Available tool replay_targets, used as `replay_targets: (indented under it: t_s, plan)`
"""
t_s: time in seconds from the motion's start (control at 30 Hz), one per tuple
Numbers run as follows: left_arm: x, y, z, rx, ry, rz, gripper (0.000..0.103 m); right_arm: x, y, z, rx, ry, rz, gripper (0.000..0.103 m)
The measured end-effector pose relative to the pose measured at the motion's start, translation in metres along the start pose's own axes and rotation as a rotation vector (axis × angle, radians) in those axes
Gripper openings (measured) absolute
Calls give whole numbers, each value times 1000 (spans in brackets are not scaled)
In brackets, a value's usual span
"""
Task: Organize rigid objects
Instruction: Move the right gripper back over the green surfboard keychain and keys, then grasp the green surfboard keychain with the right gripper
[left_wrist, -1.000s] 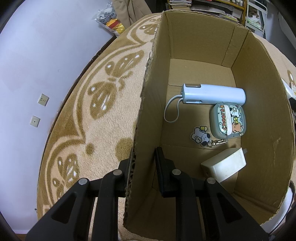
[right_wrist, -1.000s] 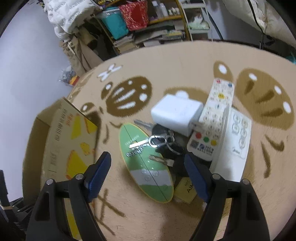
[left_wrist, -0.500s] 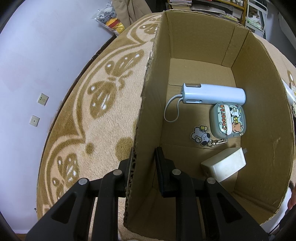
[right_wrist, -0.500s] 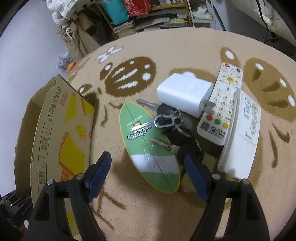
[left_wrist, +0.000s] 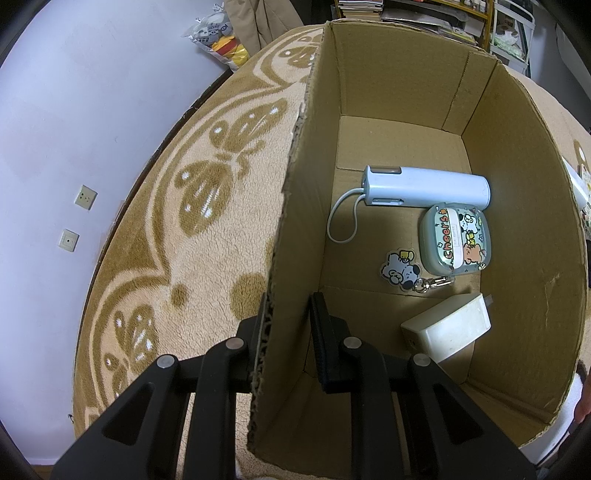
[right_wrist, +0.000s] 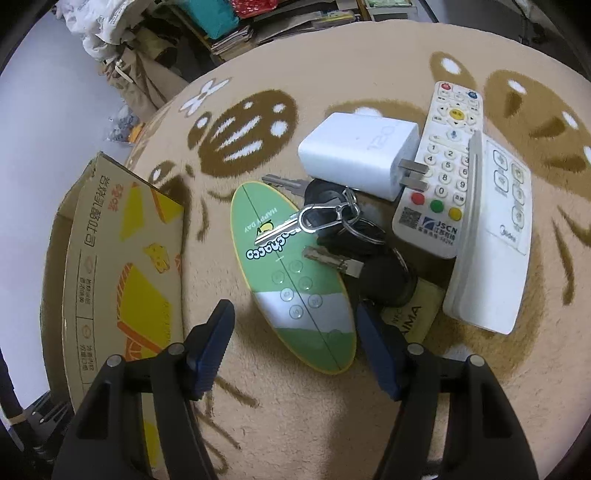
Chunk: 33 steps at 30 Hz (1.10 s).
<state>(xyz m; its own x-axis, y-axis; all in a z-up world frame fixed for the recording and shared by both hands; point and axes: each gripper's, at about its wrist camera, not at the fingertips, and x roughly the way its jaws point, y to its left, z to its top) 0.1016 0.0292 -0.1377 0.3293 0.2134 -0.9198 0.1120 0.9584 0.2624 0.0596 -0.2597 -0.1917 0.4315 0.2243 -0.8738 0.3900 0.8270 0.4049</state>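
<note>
My left gripper (left_wrist: 290, 325) is shut on the left wall of the cardboard box (left_wrist: 295, 206). Inside lie a pale blue power bank (left_wrist: 424, 184), a cartoon-printed case (left_wrist: 456, 240) with a dog charm (left_wrist: 400, 273), and a cream charger (left_wrist: 447, 328). My right gripper (right_wrist: 293, 338) stands open just above the near end of a green oval remote (right_wrist: 295, 277). Keys on a ring (right_wrist: 328, 218) rest across that remote. A white charger (right_wrist: 358, 151), a white TV remote (right_wrist: 443, 166) and a white air-conditioner remote (right_wrist: 491, 236) lie beyond.
The box's printed outer wall (right_wrist: 118, 280) stands left of the pile in the right wrist view. A tan card (right_wrist: 413, 317) lies under the black key fob (right_wrist: 384, 280). Beige patterned carpet (left_wrist: 192, 206) surrounds everything; cluttered shelves (right_wrist: 236, 22) and bags stand at the back.
My right gripper has come down and closer to the green oval remote, whose near end now sits between the open fingers. The left gripper and box have not moved.
</note>
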Motion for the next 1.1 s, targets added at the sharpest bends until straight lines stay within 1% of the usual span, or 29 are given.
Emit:
replay_targets:
  t_s: [0.1, 0.2, 0.27, 0.3, 0.33, 0.37, 0.43, 0.57, 0.6, 0.63, 0.67, 0.77, 0.83, 1.0, 1.1]
  plan:
    - [0, 0, 0, 1, 0, 0, 18, 4, 4, 1, -18, -15, -17, 74]
    - [0, 0, 0, -1, 1, -1, 18, 5, 11, 4, -43, -52, -39, 74]
    - [0, 0, 0, 1, 0, -1, 18, 8, 16, 7, -71, -73, -22, 74]
    - [0, 0, 0, 5, 0, -2, 18, 12, 17, 8, -84, -64, 0, 74]
    - [0, 0, 0, 13, 0, -5, 18, 18, 19, 8, -102, -56, -5, 74]
    - [0, 1, 0, 16, -1, -14, 18, 23, 20, 7, -129, -58, -32, 74]
    - [1, 3, 0, 3, 4, -29, 18, 25, 23, 4, -159, -83, -54, 74]
    - [0, 1, 0, 12, 3, -16, 18, 27, 27, 7, -166, -107, -79, 74]
    - [0, 1, 0, 16, 1, -13, 18, 28, 30, 6, -176, -112, -99, 73]
    - [0, 0, 0, 16, 1, -11, 18, 28, 32, 5, -193, -120, -123, 67]
    - [0, 0, 0, 14, 1, -12, 18, 28, 37, 3, -225, -129, -157, 66]
    - [0, 1, 0, 11, 2, -12, 18, 25, 41, 1, -256, -131, -183, 63]
    - [0, 1, 0, 14, 1, -10, 18, 22, 40, 1, -247, -130, -177, 61]
    - [0, 2, 0, 11, 3, -16, 18, 14, 36, 6, -187, -116, -106, 59]
    - [0, 0, -1, 20, 0, -4, 18, 11, 35, 5, -161, -112, -82, 59]
